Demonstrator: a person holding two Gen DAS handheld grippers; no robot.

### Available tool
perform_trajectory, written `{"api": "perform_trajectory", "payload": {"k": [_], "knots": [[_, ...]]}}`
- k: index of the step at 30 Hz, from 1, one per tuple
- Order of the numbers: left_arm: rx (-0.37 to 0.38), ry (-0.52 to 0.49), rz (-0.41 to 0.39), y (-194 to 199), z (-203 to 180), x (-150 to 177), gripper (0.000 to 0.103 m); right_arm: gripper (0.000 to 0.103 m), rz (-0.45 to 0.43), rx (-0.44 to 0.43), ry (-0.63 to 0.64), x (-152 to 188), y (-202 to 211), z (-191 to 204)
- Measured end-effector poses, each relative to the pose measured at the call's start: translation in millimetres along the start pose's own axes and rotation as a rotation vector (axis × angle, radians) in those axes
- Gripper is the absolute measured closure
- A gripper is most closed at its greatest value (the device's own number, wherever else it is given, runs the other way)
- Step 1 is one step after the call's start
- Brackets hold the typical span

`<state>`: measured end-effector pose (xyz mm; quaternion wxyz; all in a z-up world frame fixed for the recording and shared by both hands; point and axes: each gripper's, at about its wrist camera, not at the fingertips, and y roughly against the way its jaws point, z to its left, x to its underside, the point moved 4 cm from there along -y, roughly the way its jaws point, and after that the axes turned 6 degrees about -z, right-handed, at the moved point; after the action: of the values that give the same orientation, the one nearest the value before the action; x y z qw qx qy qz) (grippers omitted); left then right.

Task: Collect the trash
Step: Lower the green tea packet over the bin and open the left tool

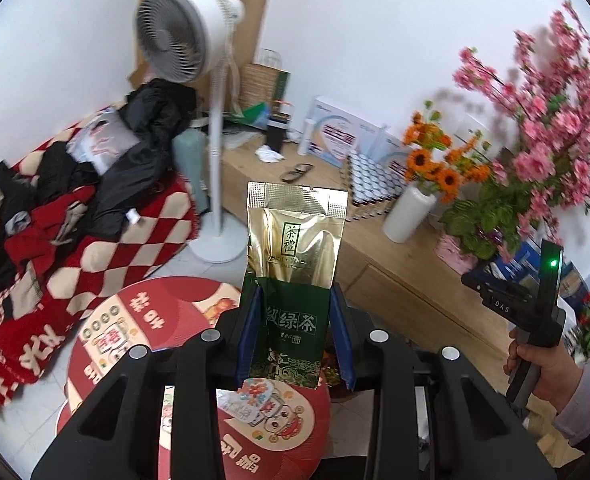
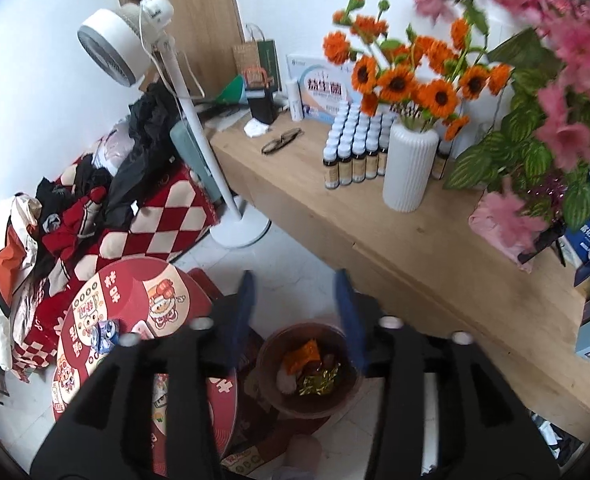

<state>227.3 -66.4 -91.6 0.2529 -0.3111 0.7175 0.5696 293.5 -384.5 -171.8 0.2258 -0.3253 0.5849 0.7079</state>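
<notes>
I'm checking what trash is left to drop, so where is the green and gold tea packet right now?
In the left wrist view the tea packet stands upright, clamped in the left gripper above the round red table.

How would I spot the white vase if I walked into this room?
Find the long wooden counter along the white wall. Beside the rows of small brown bottles stands the white vase, ribbed and upright. It alone holds orange sunflowers.

A crushed can (image 2: 105, 334) lies on the red round table (image 2: 135, 292).
</notes>
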Motion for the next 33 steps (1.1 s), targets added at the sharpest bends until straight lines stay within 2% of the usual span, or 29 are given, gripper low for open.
{"api": "perform_trajectory", "payload": {"k": [1,3,5,8,15,24,29,33], "knots": [[0.014,-0.013,0.005,-3,-6,0,0.070,0.035,-0.011,0.000,-0.001,-1,4,-1],[0.051,-0.046,0.021,-13,-21,-1,0.070,0.019,-0.027,-0.004,-0.003,-2,15,-3],[0.086,-0.075,0.041,-24,-38,0,0.070,0.011,-0.043,-0.007,-0.007,-1,27,-6],[0.135,-0.119,0.073,-40,-63,2,0.070,0.006,-0.049,-0.002,-0.021,1,40,-14],[0.234,-0.189,0.147,-79,-114,13,0.070,0.006,-0.050,0.039,-0.094,10,66,-47],[0.310,-0.238,0.232,-126,-159,31,0.068,0.006,-0.036,0.108,-0.136,26,85,-84],[0.349,-0.273,0.252,-142,-181,33,0.053,0.006,-0.036,0.126,-0.141,28,88,-91],[0.341,-0.274,0.231,-142,-180,27,0.041,0.006,-0.029,0.124,-0.139,28,84,-88]]}}
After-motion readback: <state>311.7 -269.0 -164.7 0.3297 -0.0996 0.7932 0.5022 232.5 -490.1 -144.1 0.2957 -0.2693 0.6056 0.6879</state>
